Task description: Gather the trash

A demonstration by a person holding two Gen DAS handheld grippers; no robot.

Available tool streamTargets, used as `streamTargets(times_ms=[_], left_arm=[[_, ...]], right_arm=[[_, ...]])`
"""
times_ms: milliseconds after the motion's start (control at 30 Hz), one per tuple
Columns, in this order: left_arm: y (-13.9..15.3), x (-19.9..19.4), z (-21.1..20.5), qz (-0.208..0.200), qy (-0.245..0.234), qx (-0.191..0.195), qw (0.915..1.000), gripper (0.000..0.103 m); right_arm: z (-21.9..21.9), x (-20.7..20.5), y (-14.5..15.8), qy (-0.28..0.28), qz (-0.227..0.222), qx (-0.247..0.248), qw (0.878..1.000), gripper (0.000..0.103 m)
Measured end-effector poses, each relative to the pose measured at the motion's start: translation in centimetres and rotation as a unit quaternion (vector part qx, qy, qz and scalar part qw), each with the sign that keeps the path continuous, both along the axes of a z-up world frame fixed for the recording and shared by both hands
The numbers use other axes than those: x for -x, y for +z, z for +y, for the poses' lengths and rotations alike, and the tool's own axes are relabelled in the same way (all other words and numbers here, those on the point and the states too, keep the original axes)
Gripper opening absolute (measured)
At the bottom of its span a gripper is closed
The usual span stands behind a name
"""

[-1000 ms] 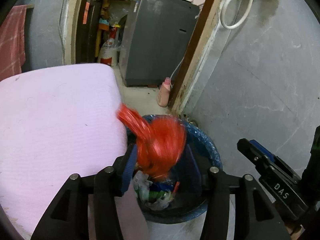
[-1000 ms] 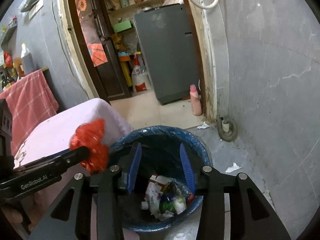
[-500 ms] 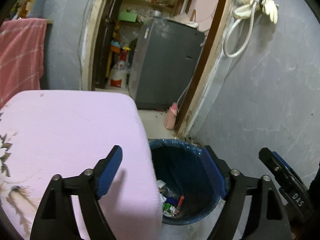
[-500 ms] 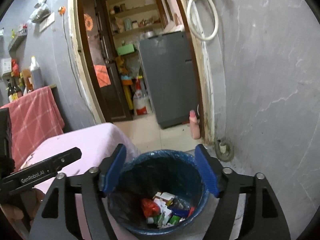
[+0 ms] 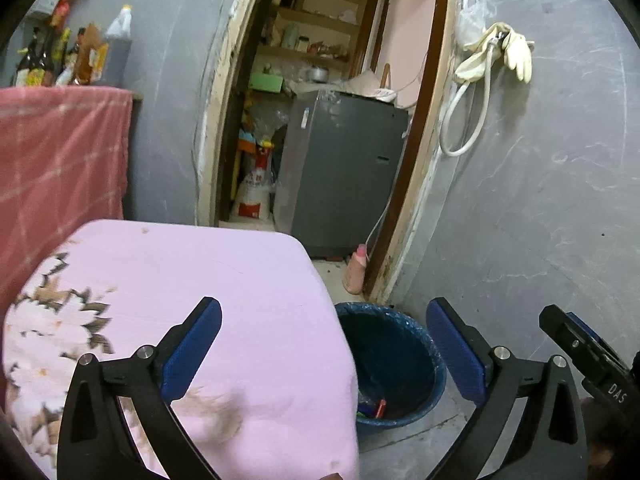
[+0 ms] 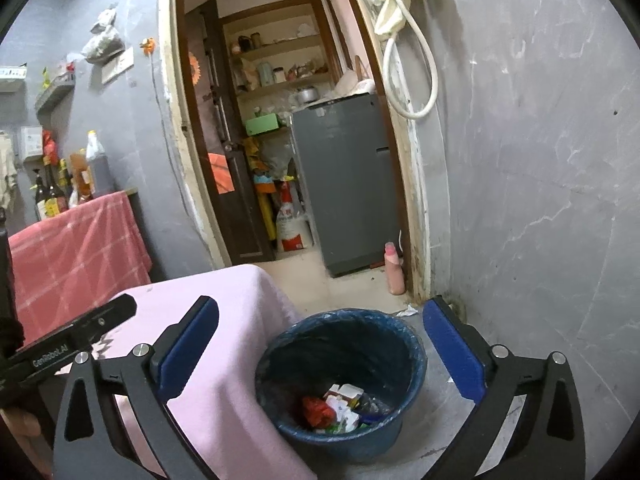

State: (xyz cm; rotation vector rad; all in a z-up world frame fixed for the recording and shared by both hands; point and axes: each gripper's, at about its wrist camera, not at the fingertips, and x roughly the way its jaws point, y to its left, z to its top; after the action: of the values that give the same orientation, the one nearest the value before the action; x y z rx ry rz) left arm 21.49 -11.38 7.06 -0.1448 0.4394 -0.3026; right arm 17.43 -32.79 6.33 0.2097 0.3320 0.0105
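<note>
A blue bin (image 6: 414, 354) lined with a dark bag stands on the floor by the pink-covered table (image 6: 240, 320). Inside lie a crumpled red bag (image 6: 318, 411), white cartons (image 6: 344, 398) and other scraps. In the left wrist view the bin (image 5: 434, 364) is partly hidden behind the table (image 5: 220, 288). My left gripper (image 5: 324, 352) is open and empty above the table's corner. My right gripper (image 6: 320, 350) is open and empty above the bin. Each gripper shows at the edge of the other's view.
A grey wall (image 6: 540, 200) rises right of the bin. A doorway behind leads to a grey fridge (image 6: 344, 184) and shelves. A pink bottle (image 6: 394, 270) stands by the door frame. A red checked cloth (image 6: 76, 248) covers a stand with bottles at left.
The left gripper opened and let go of the red bag, which now lies in the bin. Both grippers opened wide and rose away from the bin.
</note>
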Motion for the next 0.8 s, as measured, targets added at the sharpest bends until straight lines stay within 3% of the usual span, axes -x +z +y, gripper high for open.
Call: streamTargets(times_ms=[333,800], left_arm=[[0.4,6.7,3.6,-0.031,0.012,-0.025,0.9991,0.101],[-2.6,14.5,7.4,-0.045,0.027,-0.046,0.9976,0.101]], right_arm=[[2.9,6.1,0.3,-0.007,-0.014,0.005,1.000,0.103],[6.8,13.8,-1.2,-0.022,-0.041,0.039,0.998,0.103]])
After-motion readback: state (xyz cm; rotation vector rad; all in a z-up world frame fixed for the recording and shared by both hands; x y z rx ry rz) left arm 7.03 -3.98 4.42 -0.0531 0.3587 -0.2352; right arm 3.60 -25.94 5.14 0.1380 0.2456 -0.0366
